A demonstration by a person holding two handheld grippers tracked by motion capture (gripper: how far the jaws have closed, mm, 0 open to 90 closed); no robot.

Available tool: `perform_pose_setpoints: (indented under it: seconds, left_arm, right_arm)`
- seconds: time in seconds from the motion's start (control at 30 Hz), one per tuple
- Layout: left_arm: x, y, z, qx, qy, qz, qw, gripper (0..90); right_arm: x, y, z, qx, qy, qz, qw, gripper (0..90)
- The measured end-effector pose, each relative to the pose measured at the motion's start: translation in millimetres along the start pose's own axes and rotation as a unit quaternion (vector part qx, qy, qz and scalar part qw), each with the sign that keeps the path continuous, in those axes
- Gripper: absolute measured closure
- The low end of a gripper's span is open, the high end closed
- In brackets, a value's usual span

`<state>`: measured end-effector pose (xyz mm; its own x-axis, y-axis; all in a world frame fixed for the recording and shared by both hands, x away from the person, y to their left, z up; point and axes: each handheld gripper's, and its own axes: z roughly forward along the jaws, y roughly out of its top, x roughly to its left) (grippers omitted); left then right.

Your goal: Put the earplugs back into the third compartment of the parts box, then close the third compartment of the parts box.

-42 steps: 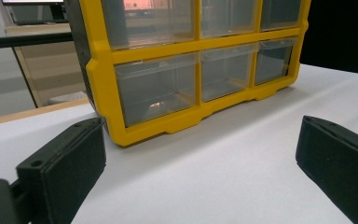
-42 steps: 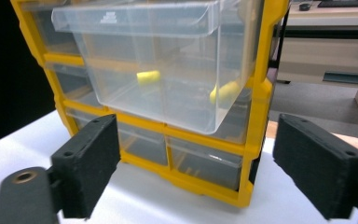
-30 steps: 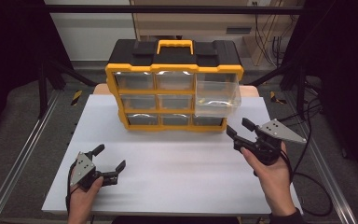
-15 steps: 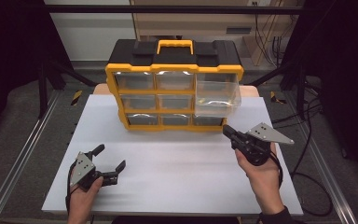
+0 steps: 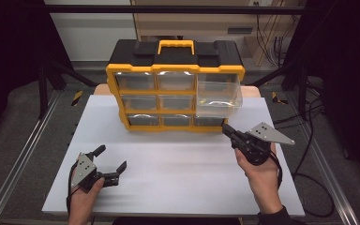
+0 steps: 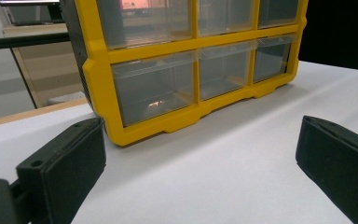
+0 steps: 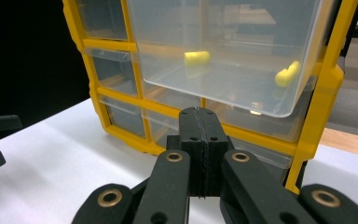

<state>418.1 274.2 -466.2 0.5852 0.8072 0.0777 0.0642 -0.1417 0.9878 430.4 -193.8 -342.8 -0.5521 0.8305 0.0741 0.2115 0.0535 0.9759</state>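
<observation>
You have nothing to read here: no word, brand, number or sign can be made out on the organizer [image 5: 175, 70], on its drawers or on the tabletop [image 5: 168, 164]. The bright patch behind the organizer's top row in the left gripper view is too blurred to make out.
</observation>
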Motion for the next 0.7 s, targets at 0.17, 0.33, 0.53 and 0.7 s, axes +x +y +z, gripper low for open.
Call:
perform_pose_setpoints:
  seconds: [0.17, 0.33, 0.53, 0.7]
  left_arm:
    - [-0.3, 0.0, 0.0, 0.000, 0.000, 0.000, 1.0000, 1.0]
    - [-0.1, -0.1, 0.1, 0.000, -0.002, -0.001, 1.0000, 1.0]
    - [-0.3, -0.3, 0.1, 0.001, -0.002, -0.001, 1.0000, 1.0]
    - [1.1, -0.2, -0.7, -0.002, 0.001, -0.007, 1.0000, 1.0]
  right_arm:
    - [0.5, 2.2, 0.7, -0.003, 0.000, 0.000, 1.0000, 90.0]
    - [2.0, 5.9, 2.8, -0.008, 0.000, 0.001, 1.0000, 90.0]
    - [5.1, 13.3, 7.8, -0.009, 0.002, -0.007, 0.9999, 90.0]
    - [7.1, 16.5, 12.3, -0.008, 0.003, -0.011, 0.9999, 90.0]
